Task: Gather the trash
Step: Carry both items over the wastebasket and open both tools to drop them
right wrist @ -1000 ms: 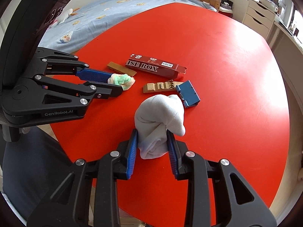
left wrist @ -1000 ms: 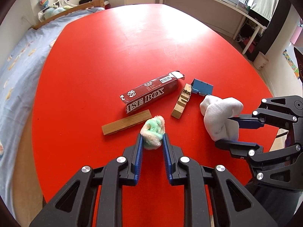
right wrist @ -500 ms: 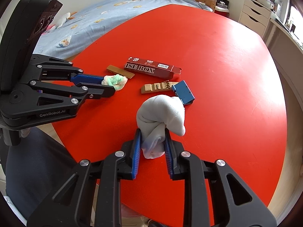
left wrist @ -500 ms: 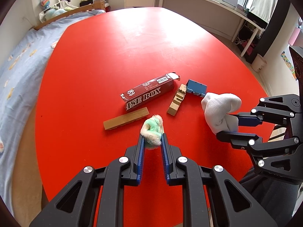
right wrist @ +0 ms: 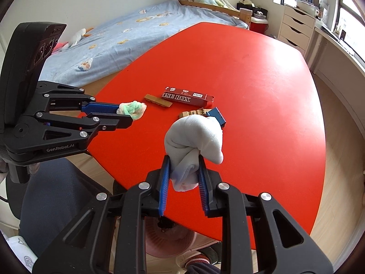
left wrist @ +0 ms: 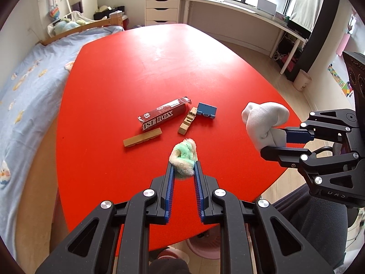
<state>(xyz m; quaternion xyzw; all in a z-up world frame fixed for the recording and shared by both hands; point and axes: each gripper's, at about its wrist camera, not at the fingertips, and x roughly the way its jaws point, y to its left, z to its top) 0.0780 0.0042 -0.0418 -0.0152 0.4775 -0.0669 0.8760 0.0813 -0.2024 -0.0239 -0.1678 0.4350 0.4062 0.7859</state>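
My left gripper [left wrist: 184,166] is shut on a small green and white fluffy wad [left wrist: 183,157] and holds it above the red table [left wrist: 159,68]. It shows in the right wrist view [right wrist: 133,109] too. My right gripper [right wrist: 183,162] is shut on a crumpled white cloth [right wrist: 194,134], lifted over the table's near edge; the cloth also shows in the left wrist view [left wrist: 264,121]. On the table lie a dark red box [left wrist: 163,116], a wooden strip [left wrist: 142,138], a notched wooden piece [left wrist: 187,124] and a small blue box [left wrist: 207,110].
A pink bin [right wrist: 168,237] stands on the floor under the table's near edge. A bed with a blue cover [left wrist: 25,86] runs along the left. A white drawer unit [left wrist: 162,6] and a long desk [left wrist: 239,13] stand behind the table.
Both grippers have risen and pulled back toward the table's near edge, each carrying its item off the surface. The items on the table have not moved.
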